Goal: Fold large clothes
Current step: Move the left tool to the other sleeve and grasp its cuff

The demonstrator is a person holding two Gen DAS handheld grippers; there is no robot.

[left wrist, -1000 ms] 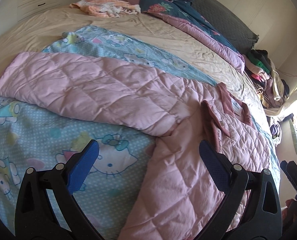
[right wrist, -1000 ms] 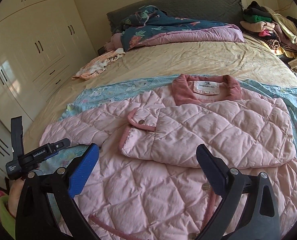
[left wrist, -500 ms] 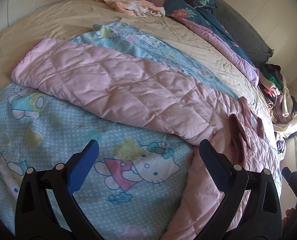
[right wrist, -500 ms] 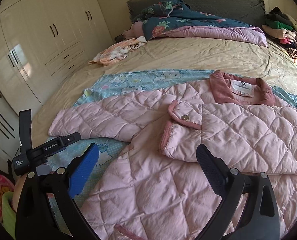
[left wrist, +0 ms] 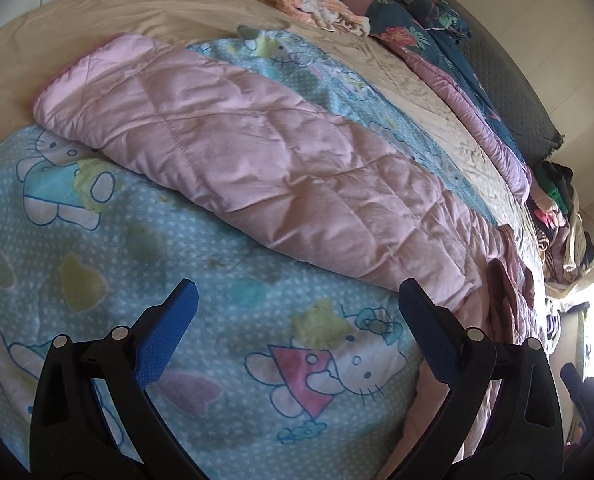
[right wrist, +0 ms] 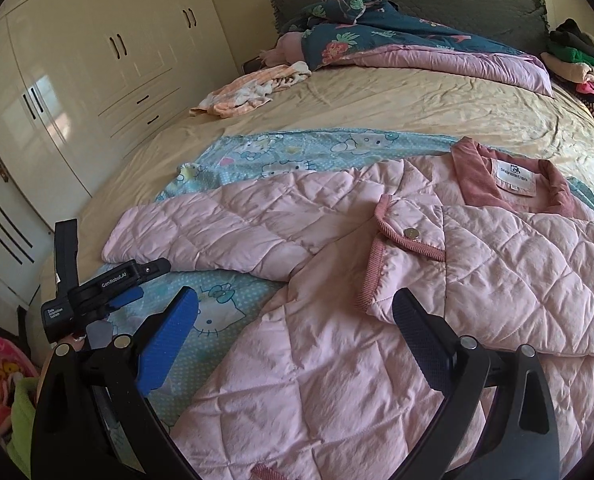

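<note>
**Fingers spread on both grippers, pink jacket flat on the bed**

Fingers (left wrist: 177, 332) of the left gripper (left wrist: 297, 316) are spread wide and hold nothing. In the left wrist view the camera is now more to the left than one second ago: before, the jacket body filled the space between the fingers, now the cartoon cat sheet (left wrist: 225, 320) is there. One long sleeve (left wrist: 233, 148) of the pink quilted jacket (left wrist: 473, 248) lies stretched across this sheet.

In the right wrist view the right gripper (right wrist: 295, 310) also has its two fingers apart and empty. The view is shifted left compared with before, so the wardrobe (right wrist: 97, 80) shows more. I count one jacket (right wrist: 337, 380), lying on the bed (right wrist: 377, 108), one sleeve (right wrist: 497, 264) folded over the chest and one sleeve (right wrist: 217, 228) extended. One left gripper (right wrist: 126, 297) shows at the lower left, above the sheet (right wrist: 209, 312).
</note>
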